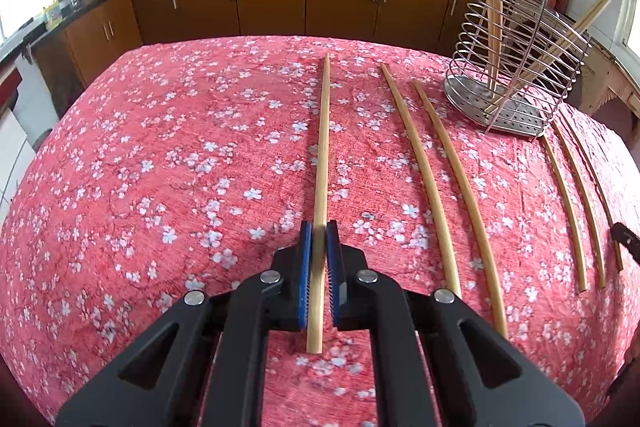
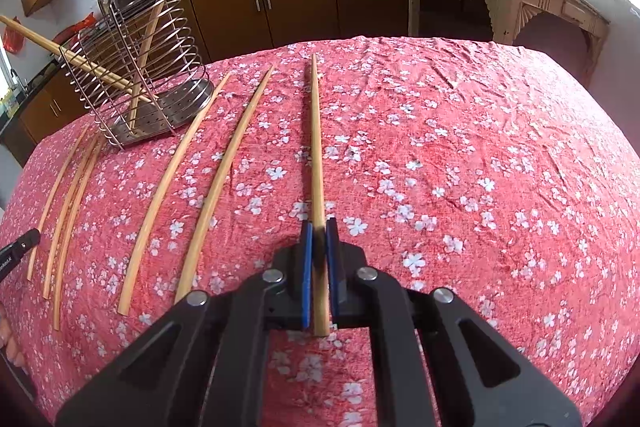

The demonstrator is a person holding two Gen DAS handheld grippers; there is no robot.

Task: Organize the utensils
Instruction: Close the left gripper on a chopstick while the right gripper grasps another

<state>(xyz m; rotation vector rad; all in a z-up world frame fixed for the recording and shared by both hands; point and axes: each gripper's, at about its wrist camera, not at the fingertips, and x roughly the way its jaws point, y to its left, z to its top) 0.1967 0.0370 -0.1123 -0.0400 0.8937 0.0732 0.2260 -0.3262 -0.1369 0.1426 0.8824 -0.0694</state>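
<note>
chopsticks lie in rows on the red floral cloth (image 1: 160, 147); left gripper (image 1: 319, 231) and right gripper (image 2: 319, 229) each pinch one near its butt end. risk: the long free tips swing or snag the wire holder (image 1: 516, 67).

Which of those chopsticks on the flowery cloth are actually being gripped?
Only the two outermost: the left gripper clamps the leftmost chopstick, the right gripper the rightmost chopstick. The others lie untouched between.
</note>
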